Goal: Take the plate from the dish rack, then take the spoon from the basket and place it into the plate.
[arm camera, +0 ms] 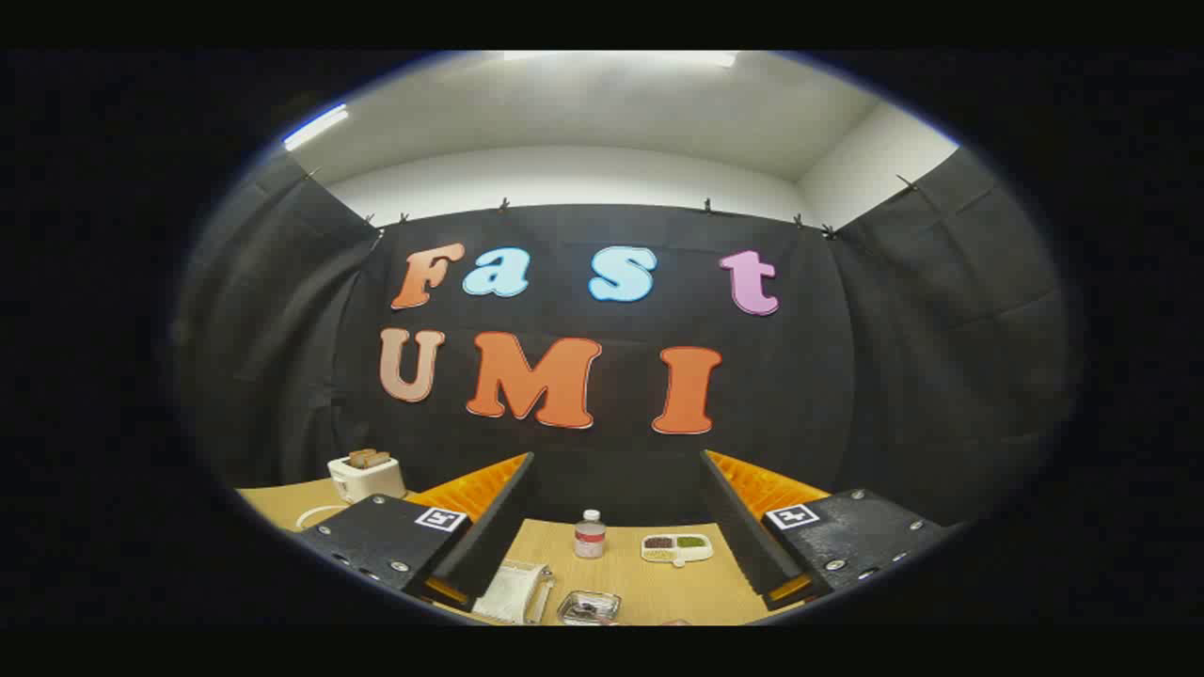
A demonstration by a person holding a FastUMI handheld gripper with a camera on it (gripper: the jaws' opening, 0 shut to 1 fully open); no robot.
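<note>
The gripper (616, 470) hangs above the pale wooden table (649, 588) with its two fingers spread wide and nothing between them. In the open gap ahead lie a small clear plastic bottle with a white cap and red label (590, 534), a white divided tray of brown and green grains (677, 548), a white ribbed rack-like object (513, 590) and a shiny rectangular metal basket (589, 607); I cannot make out the plate or spoon. A white toaster holding bread (366, 476) stands beyond the left finger, near the table's far edge
</note>
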